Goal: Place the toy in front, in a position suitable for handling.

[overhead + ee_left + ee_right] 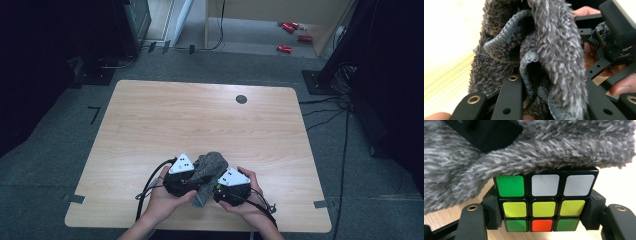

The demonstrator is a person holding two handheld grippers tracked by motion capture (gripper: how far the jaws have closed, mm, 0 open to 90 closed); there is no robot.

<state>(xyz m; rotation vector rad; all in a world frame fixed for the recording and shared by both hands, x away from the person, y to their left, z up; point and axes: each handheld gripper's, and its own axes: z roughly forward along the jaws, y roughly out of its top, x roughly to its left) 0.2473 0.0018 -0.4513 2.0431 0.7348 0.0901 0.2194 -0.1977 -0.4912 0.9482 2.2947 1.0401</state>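
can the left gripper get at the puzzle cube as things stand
Probably not directly. The puzzle cube is clamped in the right gripper, and the grey fuzzy cloth held by the left gripper drapes over its top, covering the way in.

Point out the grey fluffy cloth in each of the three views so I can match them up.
High view: the cloth is bunched between the two grippers, near the table's front edge.
Left gripper view: it covers the middle, hanging folded between the black jaws.
Right gripper view: it drapes across the top, over the puzzle cube.
Shared landmark: the light wooden table.
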